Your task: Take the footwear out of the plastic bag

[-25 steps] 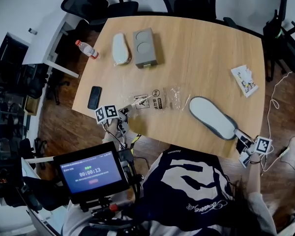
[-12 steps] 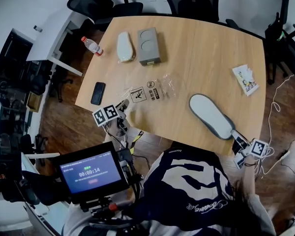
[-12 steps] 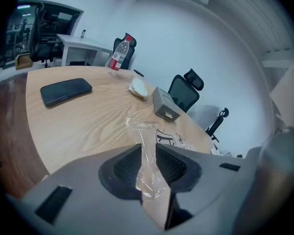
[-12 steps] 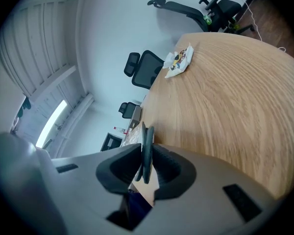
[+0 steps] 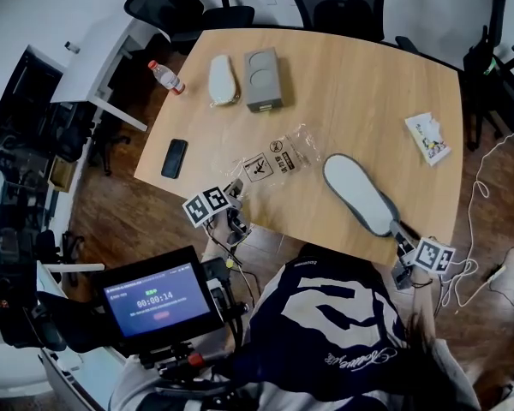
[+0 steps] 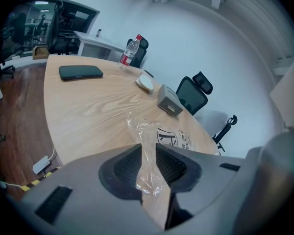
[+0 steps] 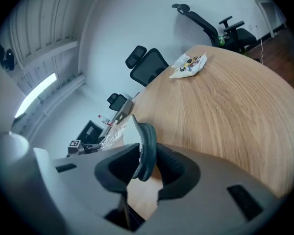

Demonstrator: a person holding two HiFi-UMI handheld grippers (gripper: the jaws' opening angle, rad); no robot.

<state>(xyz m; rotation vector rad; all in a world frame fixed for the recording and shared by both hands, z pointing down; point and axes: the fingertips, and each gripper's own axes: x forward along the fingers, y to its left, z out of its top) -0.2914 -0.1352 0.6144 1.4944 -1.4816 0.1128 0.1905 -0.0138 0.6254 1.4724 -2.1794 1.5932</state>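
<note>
A grey slipper [image 5: 357,193] with a pale insole lies on the wooden table [image 5: 360,84], outside the clear printed plastic bag [image 5: 274,157] to its left. My right gripper [image 5: 403,236] sits at the slipper's heel near the table's front edge. In the right gripper view the heel [image 7: 144,143] stands between the pads of the right gripper [image 7: 146,159], which still touch it while the jaws are opening. My left gripper [image 5: 230,193] is at the bag's near end. A strip of the bag [image 6: 146,146] hangs loosely in the gap of the left gripper [image 6: 148,161].
On the far left of the table are a black phone [image 5: 174,157], a water bottle [image 5: 166,76], a white oval object [image 5: 223,80] and a grey box [image 5: 263,79]. A snack packet [image 5: 427,138] lies at the right. Office chairs [image 5: 343,11] ring the table.
The bag has bunched up and swung its near end toward the left gripper. Both grippers have shifted slightly along the front edge, and the slipper has slid a little leftward.
</note>
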